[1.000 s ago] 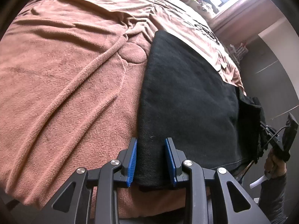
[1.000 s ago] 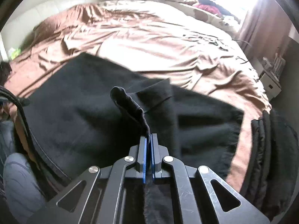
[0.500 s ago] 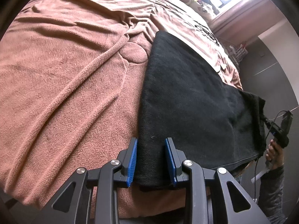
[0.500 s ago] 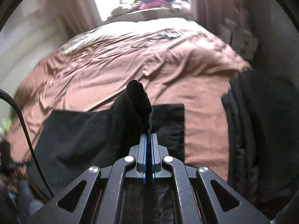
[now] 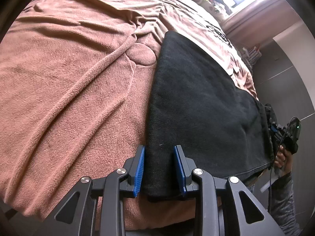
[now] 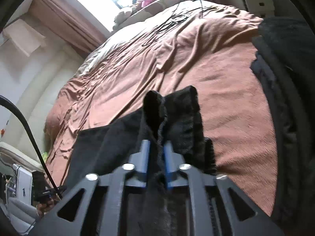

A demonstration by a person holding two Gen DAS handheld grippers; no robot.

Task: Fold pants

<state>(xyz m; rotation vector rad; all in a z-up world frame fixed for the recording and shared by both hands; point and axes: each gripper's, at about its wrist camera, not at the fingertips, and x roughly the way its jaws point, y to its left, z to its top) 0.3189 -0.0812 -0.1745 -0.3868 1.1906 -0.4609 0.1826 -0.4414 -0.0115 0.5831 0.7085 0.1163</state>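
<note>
Pants (image 5: 198, 106) lie mid-frame on the bed (image 5: 69, 82); left claw (image 5: 159, 169) spread astride their corner, right claw (image 6: 156, 157) just parting around bunched fabric.

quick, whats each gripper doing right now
left gripper: open, astride the black pants corner
right gripper: jaws just opened, pants fold still between them

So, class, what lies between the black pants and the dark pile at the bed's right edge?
Only bare brown blanket; the right wrist view shows that strip separating the black pants from the dark pile.
</note>
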